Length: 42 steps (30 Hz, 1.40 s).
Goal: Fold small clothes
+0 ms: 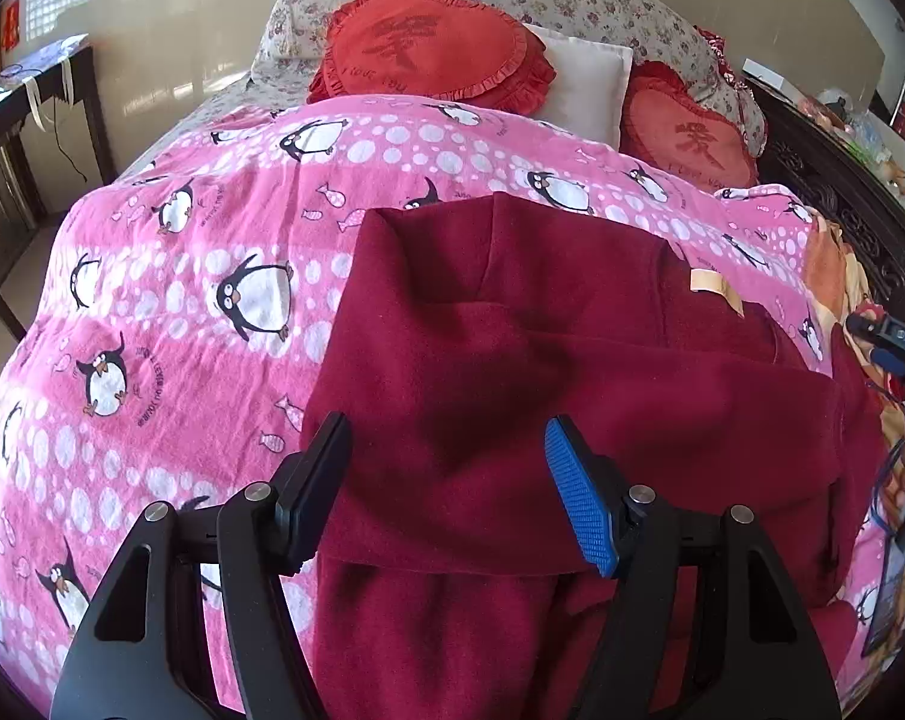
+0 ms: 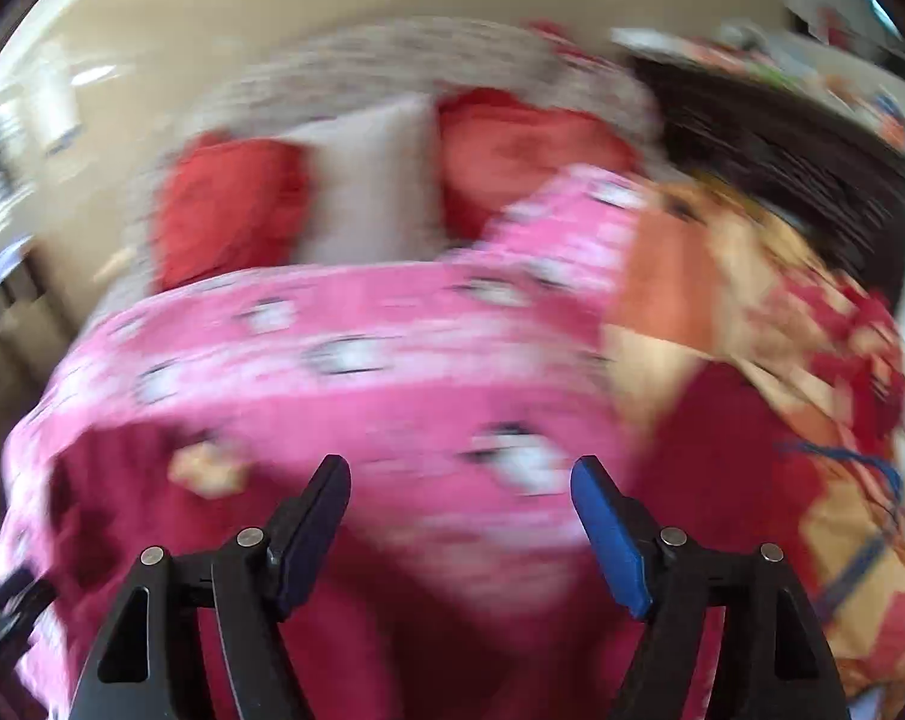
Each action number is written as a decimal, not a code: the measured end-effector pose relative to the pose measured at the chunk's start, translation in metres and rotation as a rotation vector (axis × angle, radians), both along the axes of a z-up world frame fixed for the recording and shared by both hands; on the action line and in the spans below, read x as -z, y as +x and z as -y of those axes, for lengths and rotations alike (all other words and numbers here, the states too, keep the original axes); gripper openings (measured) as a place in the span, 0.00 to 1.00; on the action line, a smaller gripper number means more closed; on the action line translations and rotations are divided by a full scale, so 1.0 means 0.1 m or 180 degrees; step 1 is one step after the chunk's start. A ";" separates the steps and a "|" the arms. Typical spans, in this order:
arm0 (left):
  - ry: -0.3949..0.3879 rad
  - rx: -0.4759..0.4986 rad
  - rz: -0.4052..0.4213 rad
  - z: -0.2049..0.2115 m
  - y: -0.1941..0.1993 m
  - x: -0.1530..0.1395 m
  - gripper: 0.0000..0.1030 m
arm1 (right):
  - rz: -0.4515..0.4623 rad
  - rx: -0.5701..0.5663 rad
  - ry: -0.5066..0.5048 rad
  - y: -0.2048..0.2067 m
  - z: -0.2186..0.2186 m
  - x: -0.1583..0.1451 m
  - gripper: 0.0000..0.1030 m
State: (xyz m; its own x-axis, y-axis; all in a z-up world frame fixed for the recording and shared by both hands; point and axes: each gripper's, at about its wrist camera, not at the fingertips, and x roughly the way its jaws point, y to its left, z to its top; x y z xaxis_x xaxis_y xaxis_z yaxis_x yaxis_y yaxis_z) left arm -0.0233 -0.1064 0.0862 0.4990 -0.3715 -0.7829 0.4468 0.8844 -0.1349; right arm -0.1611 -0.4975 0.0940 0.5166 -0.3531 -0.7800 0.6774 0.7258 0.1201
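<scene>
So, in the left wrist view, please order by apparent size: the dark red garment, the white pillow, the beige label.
1. dark red garment, though nearness to the camera enlarges it
2. white pillow
3. beige label

1. Dark red garment (image 1: 542, 360): thick, matt, fleecy cloth; a pale fabric label (image 1: 713, 285) sewn on.
2. Pink penguin-print sheet (image 1: 212, 252): soft woven cotton-like cloth, faintly creased.
3. Left gripper (image 1: 446, 492): matt black plastic arms, shiny metal pins; one pad (image 1: 581, 498) of blue ribbed rubber.
4. Red heart cushions (image 1: 434, 42): ruffled cloth.
5. Headboard (image 1: 842, 198): dark carved wood, slightly glossy.
6. Wall (image 1: 182, 18): smooth, glossy.
</scene>
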 end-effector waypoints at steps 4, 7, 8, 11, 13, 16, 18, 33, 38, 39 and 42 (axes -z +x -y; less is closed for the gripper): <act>0.0122 0.0034 -0.0019 0.07 -0.02 0.07 0.65 | -0.0081 0.0336 0.0512 -0.06 0.65 0.34 0.72; 0.0190 0.0054 -0.0062 0.11 -0.03 0.12 0.65 | -0.0062 0.0273 0.0810 -0.01 0.82 0.61 0.64; 0.0198 0.0056 -0.0060 0.11 -0.03 0.12 0.65 | -0.0109 0.0287 0.0731 -0.02 0.83 0.65 0.45; 0.0206 0.0032 -0.0053 0.07 -0.03 0.13 0.65 | 0.0078 0.0300 0.0791 -0.20 0.84 0.59 0.13; 0.0185 -0.0006 -0.0082 0.03 0.00 0.13 0.65 | 0.0214 0.0334 0.0859 -0.35 0.85 0.51 0.07; 0.0097 -0.0067 -0.0118 -0.06 0.01 0.11 0.65 | 0.0510 0.0206 0.0824 -0.55 0.73 0.19 0.07; 0.0045 -0.0089 -0.0082 -0.11 -0.01 0.05 0.65 | 0.0725 0.0033 0.0696 -0.63 0.53 -0.18 0.07; -0.0407 -0.0279 0.0024 -0.52 0.01 -0.33 0.65 | 0.0961 -0.2507 0.0584 0.59 -2.38 -0.69 0.07; -0.0531 -0.0350 -0.0155 -0.65 0.13 -0.25 0.65 | 0.0033 -0.2637 0.1133 0.91 -2.82 0.30 0.09; -0.0552 -0.0355 -0.0182 -0.66 0.15 -0.23 0.65 | 0.0008 -0.2625 0.1118 0.88 -2.83 0.33 0.09; -0.0582 -0.0326 -0.0229 -0.62 0.18 -0.17 0.65 | 0.0149 -0.2583 0.1055 0.64 -2.70 0.19 0.11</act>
